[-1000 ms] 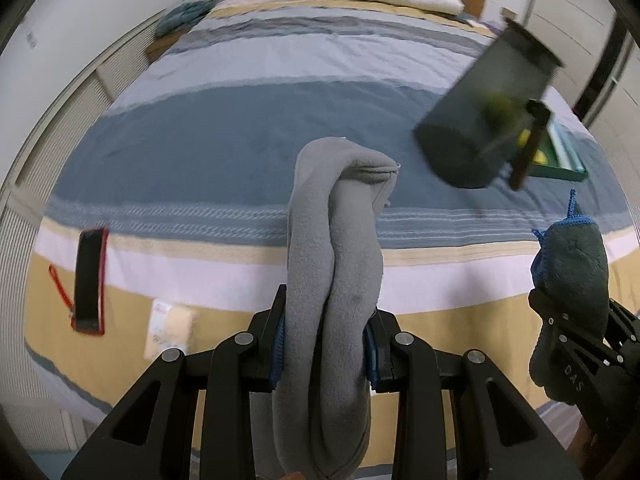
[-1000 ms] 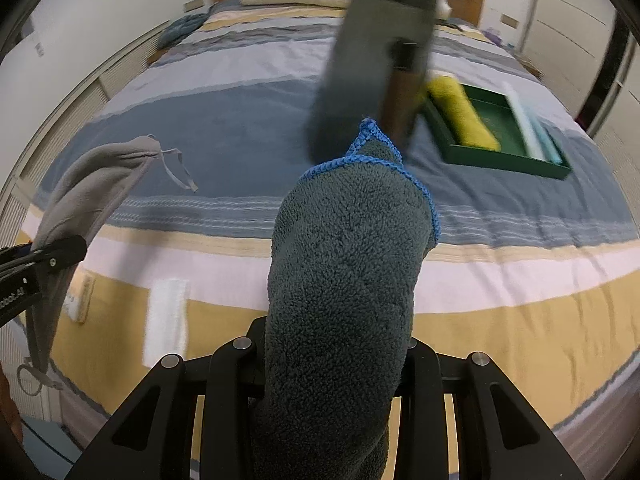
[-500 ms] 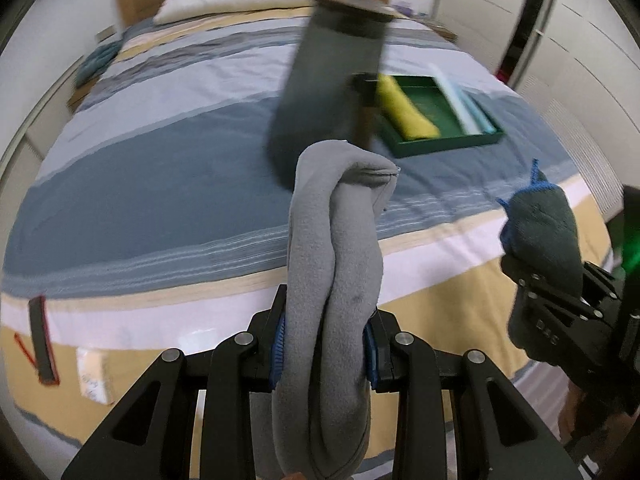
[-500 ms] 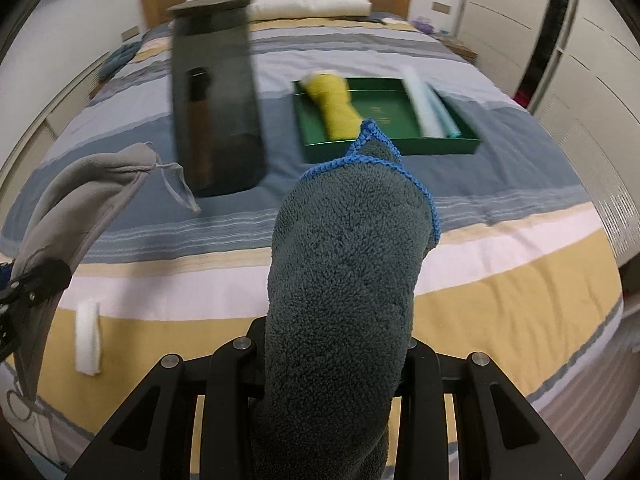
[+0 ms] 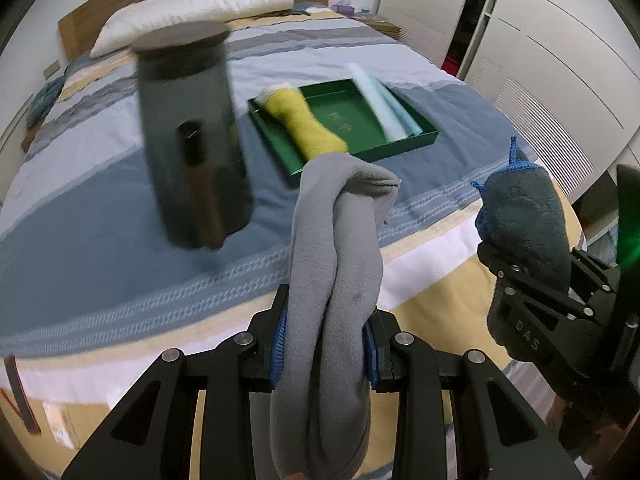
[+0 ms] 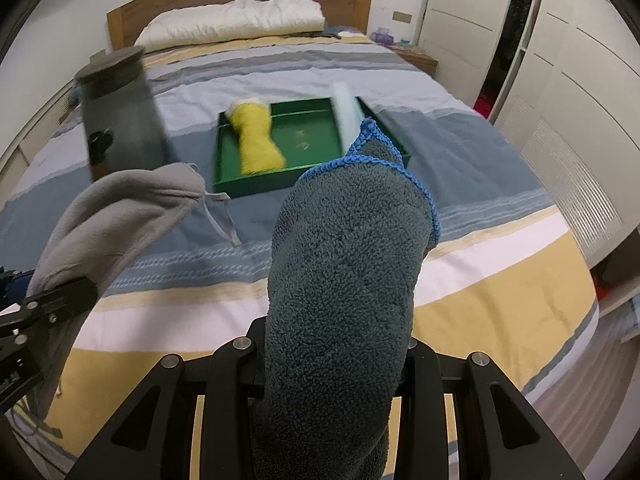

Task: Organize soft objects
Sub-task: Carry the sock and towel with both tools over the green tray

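Two cloths: one in each of your grippers, both above the near edge of the bed (image 6: 460, 152).
Grey cloth (image 5: 336, 256): smooth fleece, rolled and folded, sticking up past the pads.
Left gripper (image 5: 325, 344): your jaws nearly closed, clamped on grey cloth.
Dark cloth (image 6: 348, 280): fluffy, teal-grey, blue stitched edge, bunched upright.
Right gripper (image 6: 336, 354): your jaws narrow, pinching dark cloth.
Pose: both your grippers tilt down toward the bed, side by side.
Tray (image 6: 316, 174): green, on bed, holds yellow roll (image 6: 256, 140) and pale blue roll (image 5: 380, 100).
Jar (image 5: 192, 136): dark, upright, left of tray, blurred.
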`<state>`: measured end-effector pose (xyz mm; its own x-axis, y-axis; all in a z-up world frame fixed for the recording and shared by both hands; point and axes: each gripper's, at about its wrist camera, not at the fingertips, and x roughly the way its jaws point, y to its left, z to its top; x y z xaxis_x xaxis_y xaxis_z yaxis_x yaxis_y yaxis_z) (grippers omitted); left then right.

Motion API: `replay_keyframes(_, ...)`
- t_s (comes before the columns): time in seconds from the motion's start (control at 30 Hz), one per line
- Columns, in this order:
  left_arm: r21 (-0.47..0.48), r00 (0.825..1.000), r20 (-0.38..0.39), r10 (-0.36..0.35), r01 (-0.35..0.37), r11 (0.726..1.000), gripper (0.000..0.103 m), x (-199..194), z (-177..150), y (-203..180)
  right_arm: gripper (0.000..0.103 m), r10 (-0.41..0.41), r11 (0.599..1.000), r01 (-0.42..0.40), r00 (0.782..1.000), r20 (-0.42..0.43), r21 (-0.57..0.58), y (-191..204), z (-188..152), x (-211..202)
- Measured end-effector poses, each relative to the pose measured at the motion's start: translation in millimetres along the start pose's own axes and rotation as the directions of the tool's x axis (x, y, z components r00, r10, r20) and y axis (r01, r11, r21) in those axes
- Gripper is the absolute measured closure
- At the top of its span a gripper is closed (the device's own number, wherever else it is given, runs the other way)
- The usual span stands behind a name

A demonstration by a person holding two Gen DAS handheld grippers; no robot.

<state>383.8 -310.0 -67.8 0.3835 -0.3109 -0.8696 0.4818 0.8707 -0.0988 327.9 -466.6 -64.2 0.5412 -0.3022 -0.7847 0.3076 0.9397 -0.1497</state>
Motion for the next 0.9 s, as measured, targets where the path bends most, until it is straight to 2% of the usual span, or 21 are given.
replay_keyframes(0.2,0.041,1.0,0.026,-0.006,0.005,0.999,0.076,18.0,29.7,-27.4,0.071,-0.014,1.0,0.014,1.0,0.021,0.001,-21.8,11.9,9.1)
replay_keyframes(0.53,0.038,1.0,0.016,-0.018,0.018,0.999,0.076,43.4,60.2,-49.3,0.071,-0.006,1.0,0.007,0.999,0.049,-0.021,-39.8,36.8,35.5)
replay_keyframes(0.9,0.006,0.999,0.028,0.037,-0.037,0.999,0.076,69.4,89.1,-53.1,0.071,0.012,0.999,-0.009,0.998,0.067,-0.035,-54.9,60.9,65.6)
